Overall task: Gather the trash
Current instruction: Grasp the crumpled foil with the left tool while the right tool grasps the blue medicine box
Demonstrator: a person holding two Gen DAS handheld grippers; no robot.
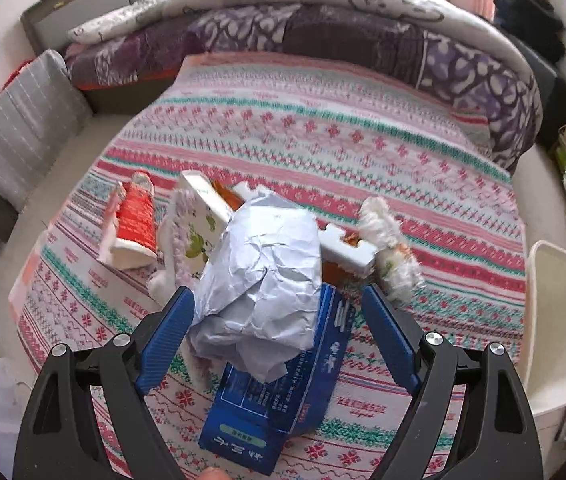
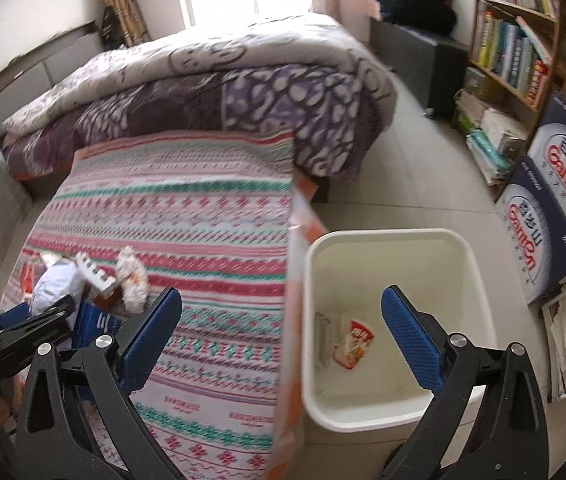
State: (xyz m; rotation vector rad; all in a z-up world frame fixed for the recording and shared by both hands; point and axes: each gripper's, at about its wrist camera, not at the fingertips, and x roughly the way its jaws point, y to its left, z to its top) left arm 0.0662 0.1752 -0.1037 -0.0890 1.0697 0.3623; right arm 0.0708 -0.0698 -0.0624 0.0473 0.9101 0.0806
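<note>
Between wide jaws, crinkled, seemingly foil-like wrapper (image 1: pixel 259 276).

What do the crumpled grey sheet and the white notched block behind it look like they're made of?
Crumpled grey sheet: probably paper, matte, judging by its sharp creases and a torn edge. White notched block: likely foam packing, judging by its thick, dull white body and cut-out notches; it could be moulded pulp.

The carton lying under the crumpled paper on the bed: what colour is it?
Dark blue with white print, the carton shows best in the left wrist view.
</note>
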